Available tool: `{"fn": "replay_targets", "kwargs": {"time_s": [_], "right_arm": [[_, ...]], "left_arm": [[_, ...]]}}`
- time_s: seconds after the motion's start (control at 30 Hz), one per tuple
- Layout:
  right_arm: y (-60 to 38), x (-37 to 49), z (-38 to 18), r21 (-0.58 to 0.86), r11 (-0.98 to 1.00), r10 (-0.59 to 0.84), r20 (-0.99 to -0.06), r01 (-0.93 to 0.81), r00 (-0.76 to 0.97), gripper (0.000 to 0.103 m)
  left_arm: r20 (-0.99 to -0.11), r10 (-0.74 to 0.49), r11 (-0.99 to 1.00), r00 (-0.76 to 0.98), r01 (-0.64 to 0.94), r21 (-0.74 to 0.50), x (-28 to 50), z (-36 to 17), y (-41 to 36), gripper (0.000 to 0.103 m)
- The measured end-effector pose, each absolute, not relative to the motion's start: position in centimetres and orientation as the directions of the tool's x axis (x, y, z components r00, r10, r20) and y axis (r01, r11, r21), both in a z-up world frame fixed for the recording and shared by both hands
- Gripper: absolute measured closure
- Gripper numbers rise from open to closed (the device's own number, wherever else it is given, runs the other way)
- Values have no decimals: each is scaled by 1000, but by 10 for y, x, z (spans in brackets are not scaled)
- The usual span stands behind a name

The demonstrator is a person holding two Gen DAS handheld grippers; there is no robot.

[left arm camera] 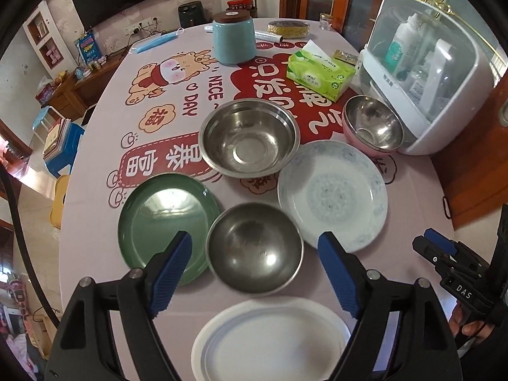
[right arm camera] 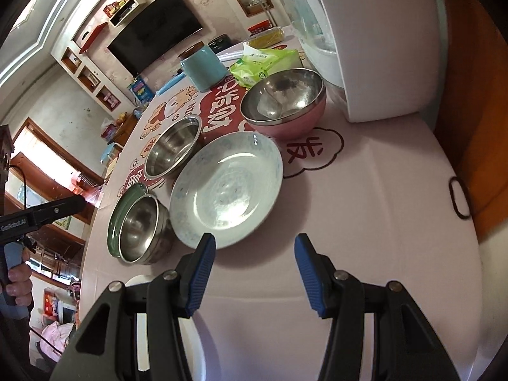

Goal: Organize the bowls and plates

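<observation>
My left gripper (left arm camera: 255,238) stands open above a small steel bowl (left arm camera: 254,247), its blue pads clear of the rim on either side. Left of the bowl lies a green plate (left arm camera: 158,219), and right of it a white patterned plate (left arm camera: 333,195). Behind them sit a larger steel bowl (left arm camera: 249,138) and a pink bowl with a steel inside (left arm camera: 373,127). A plain white plate (left arm camera: 270,339) lies under the gripper at the table's near edge. My right gripper (right arm camera: 254,239) is open and empty over bare cloth, just in front of the patterned plate (right arm camera: 225,190).
A blue canister (left arm camera: 235,39), a green tissue pack (left arm camera: 320,73) and a white domed cabinet (left arm camera: 428,73) stand behind the dishes. A black hair tie (right arm camera: 460,200) lies near the table's right edge. The printed tablecloth (left arm camera: 104,127) is bare on the left.
</observation>
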State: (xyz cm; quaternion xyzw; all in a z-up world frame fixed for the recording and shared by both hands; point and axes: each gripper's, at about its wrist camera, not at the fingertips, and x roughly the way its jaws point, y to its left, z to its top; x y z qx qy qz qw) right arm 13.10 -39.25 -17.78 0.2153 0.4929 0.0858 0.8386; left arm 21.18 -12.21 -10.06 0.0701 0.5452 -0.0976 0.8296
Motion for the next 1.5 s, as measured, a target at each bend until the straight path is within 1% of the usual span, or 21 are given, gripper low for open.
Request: {"fn": "replay_targets", "kwargs": {"time_s": [0.27,0.47,0.57,0.93,1.0,1.03,1.13,1.23,1.33,1.43,1.5], "right_arm": [[-402,153,-198,475,879,405,-785,37,469,51],[-400,164,-217,510,860,452,-775,14,442,51],[-397,168,-224,522,853,471,-768,-1,433,55],[-383,180,-236,518,851,505,-760,-90,409,62],[-382,182,-238,516,851,507,-759,-98,408,62],[-381,183,-239,513,852,507,-759,-103,408,62],[-378,186,-242,509,853,508,-762,-112,401,66],[-376,187,-244,509,852,511,-761,-122,400,69],[-375,188,-244,504,855,508,-762,-124,401,70],[-376,189,-246,504,855,506,-764,-119,401,73],[-376,189,-246,507,854,508,-762,-117,402,73]], "left_arm": [[-930,-70,973,361,232,16,249,-122,-140,22],[-945,-68,972,318,236,10,272,-151,-151,22],[-952,-66,970,299,244,9,280,-164,-155,22],[-974,-96,966,204,254,-42,301,-206,-165,22],[-976,-98,966,193,254,-47,304,-211,-166,25],[-977,-102,966,186,253,-53,306,-214,-167,27],[-979,-119,964,168,255,-73,309,-220,-170,30],[-979,-135,961,150,259,-92,312,-225,-171,37],[-980,-141,959,141,263,-100,315,-231,-172,40],[-981,-142,959,129,264,-104,318,-236,-173,46],[-982,-142,960,125,261,-105,321,-239,-174,50]]}}
